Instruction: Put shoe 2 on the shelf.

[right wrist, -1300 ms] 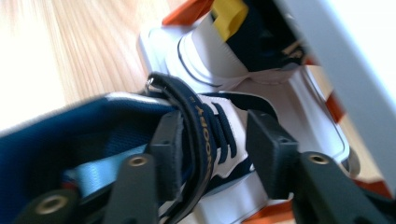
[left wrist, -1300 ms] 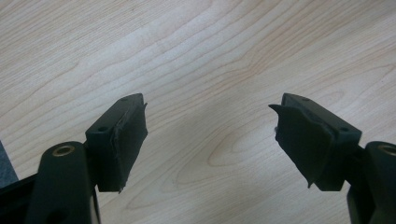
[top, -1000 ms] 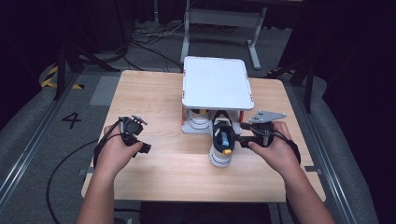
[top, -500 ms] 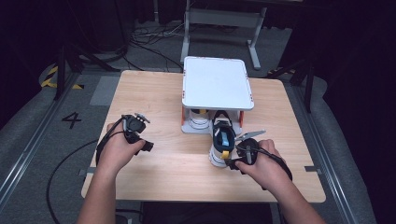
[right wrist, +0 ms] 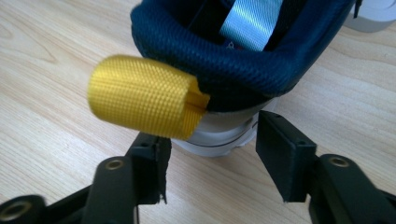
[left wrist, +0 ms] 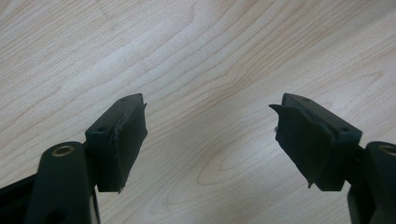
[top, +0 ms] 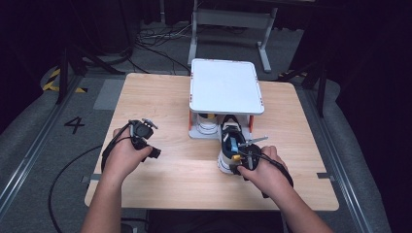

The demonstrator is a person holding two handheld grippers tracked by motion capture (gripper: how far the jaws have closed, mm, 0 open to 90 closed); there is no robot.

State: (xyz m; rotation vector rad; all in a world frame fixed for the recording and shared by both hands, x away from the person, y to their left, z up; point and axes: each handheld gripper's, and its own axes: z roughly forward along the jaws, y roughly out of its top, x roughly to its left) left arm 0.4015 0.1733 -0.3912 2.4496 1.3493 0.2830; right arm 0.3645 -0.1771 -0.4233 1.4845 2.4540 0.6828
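A dark navy shoe [top: 228, 141] with a white sole stands on the wooden table [top: 160, 97], its toe toward a white rack [top: 226, 87]. A yellow heel loop [right wrist: 140, 95] sticks out at its back. My right gripper [top: 238, 164] sits low behind the heel. Its jaws have just been closing and now stand on either side of the heel's white sole [right wrist: 219, 137], with small gaps left. In its own view the right gripper [right wrist: 210, 158] is open around that heel. My left gripper [top: 144, 125] hovers over bare wood at the left, and its own view shows the left gripper [left wrist: 210, 135] wide open with nothing in it.
A second, white shoe [top: 208, 125] stands under the rack's top plate. The rack sits at the table's far middle. Bare wood lies on the left half and along the near edge. Cables and a metal stand [top: 228, 24] are on the floor beyond.
My right hand has come down and leftward from beside the shoe to behind its heel, and its jaws now straddle the sole. The left hand has stayed put.
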